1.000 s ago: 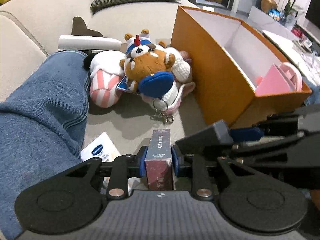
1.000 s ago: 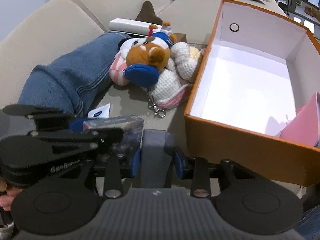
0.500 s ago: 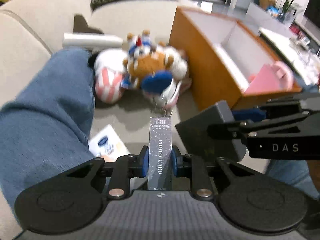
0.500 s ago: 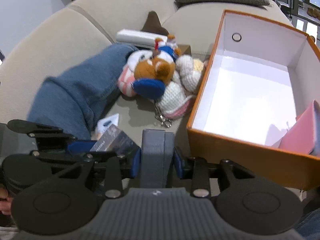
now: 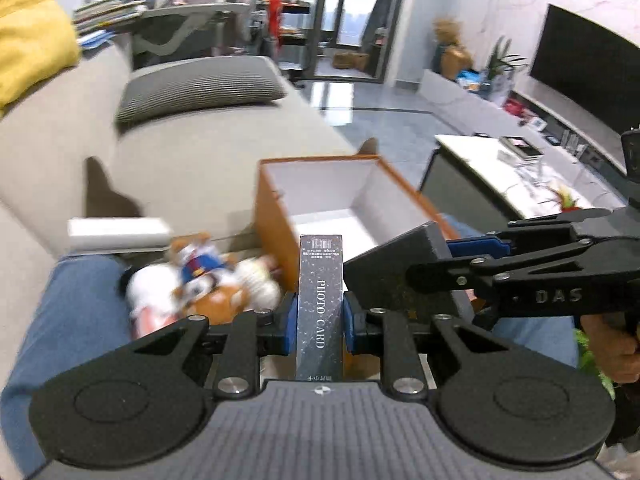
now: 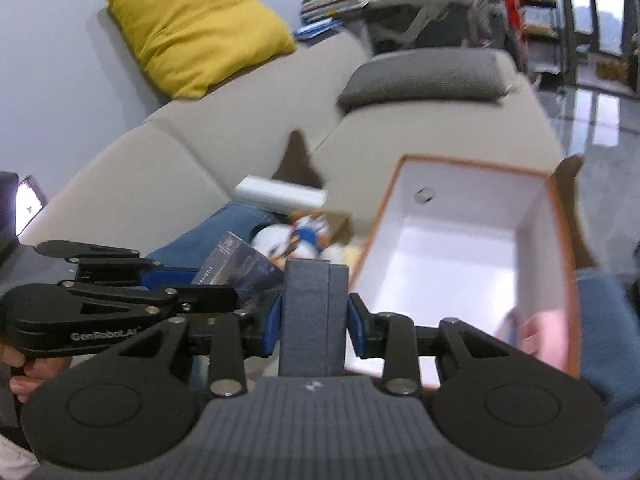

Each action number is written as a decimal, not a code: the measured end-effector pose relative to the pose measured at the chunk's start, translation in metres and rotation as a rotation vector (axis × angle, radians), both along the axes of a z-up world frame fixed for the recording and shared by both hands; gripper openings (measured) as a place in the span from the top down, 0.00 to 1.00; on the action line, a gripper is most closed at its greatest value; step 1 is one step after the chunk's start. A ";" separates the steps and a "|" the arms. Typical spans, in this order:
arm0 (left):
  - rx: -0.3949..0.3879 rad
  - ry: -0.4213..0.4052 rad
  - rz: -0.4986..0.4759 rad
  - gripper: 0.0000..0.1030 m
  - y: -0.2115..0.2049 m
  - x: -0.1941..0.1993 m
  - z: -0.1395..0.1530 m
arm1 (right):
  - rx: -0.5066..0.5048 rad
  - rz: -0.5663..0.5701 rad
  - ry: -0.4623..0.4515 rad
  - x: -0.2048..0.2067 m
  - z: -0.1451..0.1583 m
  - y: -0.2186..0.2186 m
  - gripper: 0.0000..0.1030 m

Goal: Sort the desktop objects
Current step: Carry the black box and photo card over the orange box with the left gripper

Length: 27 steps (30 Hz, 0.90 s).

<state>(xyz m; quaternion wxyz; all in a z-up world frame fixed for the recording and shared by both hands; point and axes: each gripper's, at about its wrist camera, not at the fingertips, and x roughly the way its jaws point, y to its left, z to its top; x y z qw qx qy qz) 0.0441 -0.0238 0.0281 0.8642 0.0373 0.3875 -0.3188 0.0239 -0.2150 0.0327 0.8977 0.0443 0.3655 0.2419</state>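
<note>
Your left gripper (image 5: 320, 316) is clamped tight on a slim dark card box (image 5: 320, 300) with a speckled, marbled finish and "PHOTO CARD" printed down its spine in white; it stands upright between the blue pads (image 5: 290, 322), pinched on both narrow sides. Your right gripper (image 6: 314, 312) is closed the same way on a flat grey case (image 6: 312, 308), matte and fine-grained with a seam running down the middle, squared off at the top. In the left wrist view that grey case (image 5: 400, 268) shows as a chunky slab sitting just beside the card box, both held up off the sofa and near the front of the orange box (image 5: 276, 216). That box is rectangular cardboard, orange outside and smooth white inside, open on top, with a small round hole (image 6: 424, 195) in the far end wall and something pink (image 6: 540, 332) tucked in its near corner. The plush toys (image 5: 204, 284), fuzzy brown, white and blue, lie in a blurry heap on the beige sofa (image 5: 192, 160) to the left of the box, next to your jeans leg (image 5: 60, 312). A long white rectangular box (image 5: 118, 230) lies behind them, and a ribbed grey cushion (image 5: 200, 90) rests further back.
</note>
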 end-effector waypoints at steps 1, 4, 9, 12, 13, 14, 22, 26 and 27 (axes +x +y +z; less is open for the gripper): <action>-0.011 0.015 -0.015 0.75 -0.008 0.006 0.000 | -0.016 -0.018 -0.007 0.002 0.002 -0.004 0.64; -0.030 0.043 -0.054 0.75 -0.031 0.019 -0.004 | -0.062 -0.068 -0.017 0.010 0.004 -0.018 0.64; -0.057 0.126 -0.103 0.75 -0.061 0.041 -0.017 | -0.102 -0.142 0.024 0.030 -0.007 -0.043 0.64; -0.033 0.173 -0.110 0.75 -0.075 0.051 -0.030 | -0.109 -0.151 0.092 0.043 -0.021 -0.052 0.64; -0.017 0.189 -0.109 0.75 -0.080 0.054 -0.035 | -0.114 -0.151 0.117 0.048 -0.025 -0.054 0.64; -0.001 0.207 -0.108 0.75 -0.085 0.057 -0.039 | -0.122 -0.150 0.135 0.050 -0.029 -0.054 0.64; 0.045 0.368 -0.058 0.75 -0.107 0.078 -0.079 | -0.168 -0.154 0.266 0.078 -0.051 -0.054 0.65; 0.059 0.414 -0.029 0.75 -0.110 0.082 -0.093 | -0.151 -0.156 0.342 0.089 -0.061 -0.059 0.64; 0.062 0.424 -0.025 0.75 -0.111 0.082 -0.096 | -0.141 -0.158 0.351 0.091 -0.061 -0.060 0.64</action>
